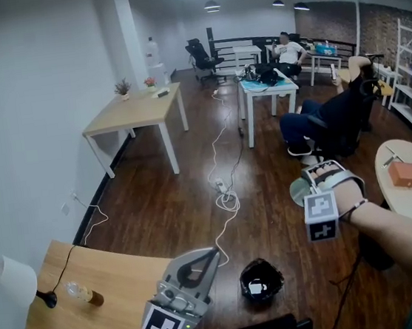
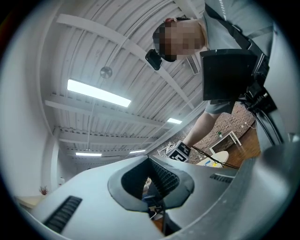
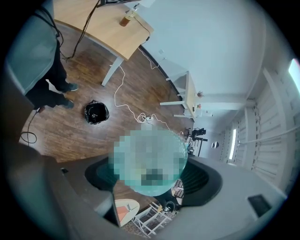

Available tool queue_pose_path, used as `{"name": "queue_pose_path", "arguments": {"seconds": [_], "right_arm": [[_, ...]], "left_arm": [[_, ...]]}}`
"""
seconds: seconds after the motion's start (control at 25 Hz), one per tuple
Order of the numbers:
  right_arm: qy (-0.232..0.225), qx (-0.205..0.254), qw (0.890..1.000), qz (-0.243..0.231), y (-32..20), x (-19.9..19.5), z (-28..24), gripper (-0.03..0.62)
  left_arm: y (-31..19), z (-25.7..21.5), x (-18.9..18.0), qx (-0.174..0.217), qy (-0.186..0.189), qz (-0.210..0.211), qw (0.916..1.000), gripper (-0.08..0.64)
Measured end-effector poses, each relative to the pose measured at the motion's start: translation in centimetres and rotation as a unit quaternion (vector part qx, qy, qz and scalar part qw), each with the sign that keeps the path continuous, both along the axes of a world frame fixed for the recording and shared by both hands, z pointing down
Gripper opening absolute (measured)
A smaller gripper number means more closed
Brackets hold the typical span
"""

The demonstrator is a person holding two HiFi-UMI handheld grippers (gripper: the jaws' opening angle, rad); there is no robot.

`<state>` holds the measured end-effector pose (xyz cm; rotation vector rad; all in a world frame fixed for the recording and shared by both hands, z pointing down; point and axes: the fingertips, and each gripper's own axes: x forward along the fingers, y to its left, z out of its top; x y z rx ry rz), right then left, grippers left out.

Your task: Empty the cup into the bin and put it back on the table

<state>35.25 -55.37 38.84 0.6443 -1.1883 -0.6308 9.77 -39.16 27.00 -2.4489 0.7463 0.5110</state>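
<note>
The right gripper is clamped on the green cup, up and right of the bin. The left gripper, just left of the bin, has its jaws together.

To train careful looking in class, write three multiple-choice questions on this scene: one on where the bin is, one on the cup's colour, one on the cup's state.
1. Where is the bin?
A) on the floor
B) on the wooden table
C) on the round table

2. What colour is the cup?
A) red
B) teal
C) yellow

3. What state is the cup in?
A) standing on a table
B) gripped by the right gripper
C) lying in the bin

Key: 1 A, the bin stands on the dark boards; 2 B, it looks blue-green in both views; 3 B, the jaws close on it in mid-air.
</note>
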Motion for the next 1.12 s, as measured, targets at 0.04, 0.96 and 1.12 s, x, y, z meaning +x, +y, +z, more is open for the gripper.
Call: {"name": "queue_pose_path", "arguments": {"seconds": [0.04,0.96,1.12], "right_arm": [[0.007,0.001,1.000,-0.003,-0.1,-0.1,-0.1,0.388],[0.108,0.009,0.993,-0.041,-1.3,-0.4,-2.1,0.388],[0.118,0.007,0.992,-0.046,-1.2,-0.8,-2.2,0.387]], "left_arm": [[-0.1,0.0,0.0,0.000,0.000,0.000,1.0000,-0.009],[0.2,1.0,1.2,-0.001,-0.029,0.027,0.9992,-0.008],[0.3,0.8,1.3,0.001,-0.031,0.036,0.9989,-0.008]]}}
